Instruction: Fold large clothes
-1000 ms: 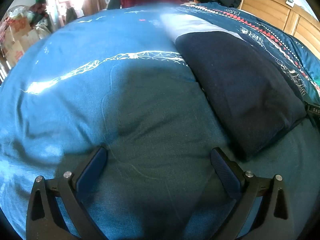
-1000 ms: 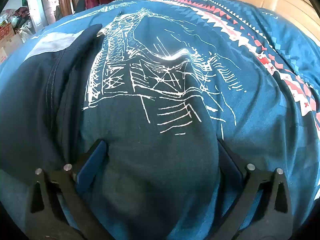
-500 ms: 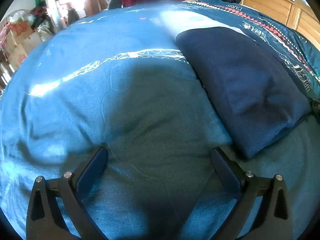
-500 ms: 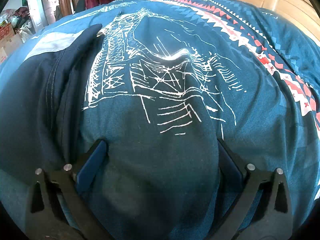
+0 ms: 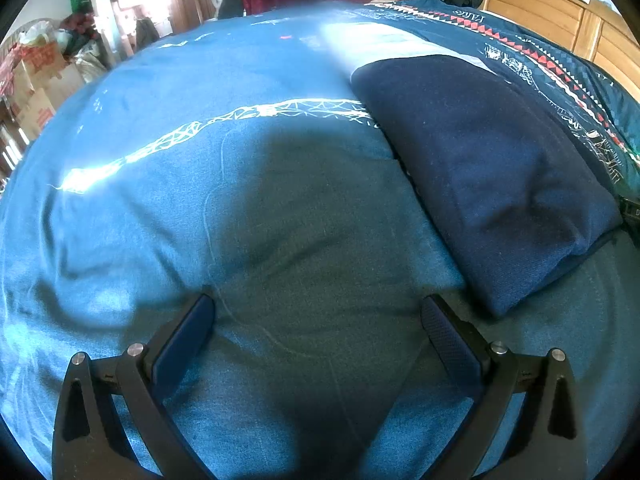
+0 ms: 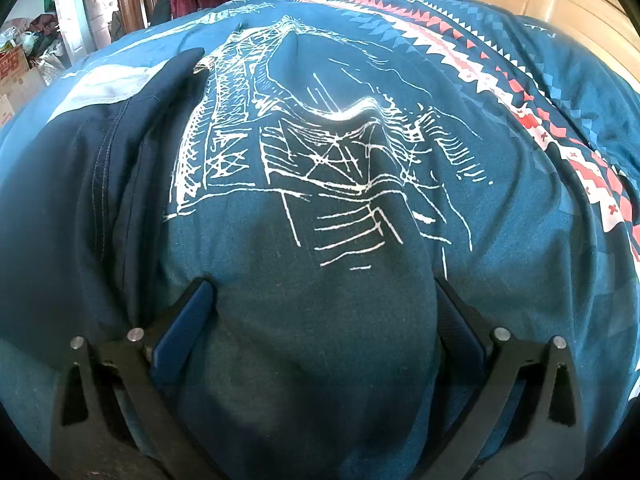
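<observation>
Dark navy folded cotton garment (image 5: pixel 492 168) lies flat on the teal-blue printed bedspread (image 5: pixel 240 216), right of the left tongs (image 5: pixel 316 316) and left of the right tongs (image 6: pixel 320 300); so it sits between the two tools. Likely laid there as a finished or half-finished fold, seam edge (image 6: pixel 102 168) running along its length in the right wrist view. Left tongs are spread wide, nothing between the fingers, hovering over bare bedspread near the garment's closest corner. Right tongs also spread wide, empty, over the white line-print patch (image 6: pixel 320 160) of the bedspread, garment off to their left. Both probably parked low on either side, ready to pinch the edges for the next fold.

Versus a second ago: left view shows the garment slightly nearer and more rightward in frame, so the left tongs have crept a little. Right view is practically unchanged. Wooden headboard (image 5: pixel 560 12) behind.
</observation>
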`<state>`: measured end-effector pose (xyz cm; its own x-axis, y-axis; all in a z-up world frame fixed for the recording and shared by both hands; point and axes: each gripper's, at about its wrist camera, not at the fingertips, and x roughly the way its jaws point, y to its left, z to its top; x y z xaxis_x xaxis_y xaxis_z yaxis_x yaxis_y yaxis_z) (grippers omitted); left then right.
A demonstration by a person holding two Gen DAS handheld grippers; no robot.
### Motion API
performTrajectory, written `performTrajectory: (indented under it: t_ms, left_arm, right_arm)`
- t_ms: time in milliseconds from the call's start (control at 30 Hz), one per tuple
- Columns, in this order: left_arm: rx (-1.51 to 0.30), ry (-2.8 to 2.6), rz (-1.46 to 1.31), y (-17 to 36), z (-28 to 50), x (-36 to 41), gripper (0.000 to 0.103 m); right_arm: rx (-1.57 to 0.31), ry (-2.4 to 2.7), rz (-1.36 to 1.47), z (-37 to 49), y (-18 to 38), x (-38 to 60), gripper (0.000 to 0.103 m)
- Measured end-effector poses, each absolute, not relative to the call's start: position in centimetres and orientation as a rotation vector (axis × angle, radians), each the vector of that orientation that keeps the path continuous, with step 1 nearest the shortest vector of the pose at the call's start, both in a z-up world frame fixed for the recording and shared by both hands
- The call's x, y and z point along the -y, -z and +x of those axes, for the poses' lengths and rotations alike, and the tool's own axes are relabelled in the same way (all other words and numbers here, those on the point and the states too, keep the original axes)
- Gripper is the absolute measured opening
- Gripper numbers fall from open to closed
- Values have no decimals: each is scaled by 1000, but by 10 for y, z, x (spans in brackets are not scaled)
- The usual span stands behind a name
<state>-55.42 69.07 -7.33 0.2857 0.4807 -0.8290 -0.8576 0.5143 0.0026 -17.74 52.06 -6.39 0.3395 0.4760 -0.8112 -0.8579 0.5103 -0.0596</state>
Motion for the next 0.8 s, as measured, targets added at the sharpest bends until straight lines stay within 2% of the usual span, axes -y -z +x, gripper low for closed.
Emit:
performTrajectory:
  t_ms: [800]
  left_arm:
    - [-889, -954, -490, 73, -554, -689, 103]
  right_arm:
    - [-829, -925, -538, -177, 64, -521, 103]
